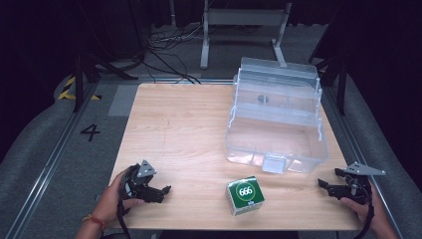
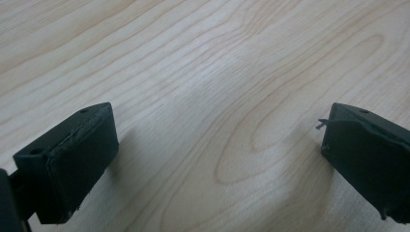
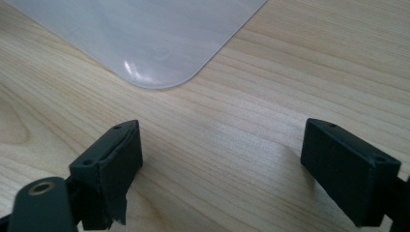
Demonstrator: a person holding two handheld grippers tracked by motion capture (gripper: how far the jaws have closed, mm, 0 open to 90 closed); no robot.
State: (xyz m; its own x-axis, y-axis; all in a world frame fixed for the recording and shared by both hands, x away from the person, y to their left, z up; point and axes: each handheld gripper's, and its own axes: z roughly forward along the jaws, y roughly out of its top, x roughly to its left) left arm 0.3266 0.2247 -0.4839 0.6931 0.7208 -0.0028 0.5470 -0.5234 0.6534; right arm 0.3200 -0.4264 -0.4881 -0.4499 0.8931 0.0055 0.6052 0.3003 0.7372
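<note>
I hold both hand-held grippers low on the pale wooden surface [image 1: 174, 124]. Left hand-held gripper [image 1: 166, 189]: jaws wide, empty. Right hand-held gripper [image 1: 322, 184]: jaws wide, empty. The green cube-shaped carton marked 666 [image 1: 245, 195] stands untouched between them, just before the open clear plastic tiered box [image 1: 276, 144]. I judge no step done; grasping remains.
</note>
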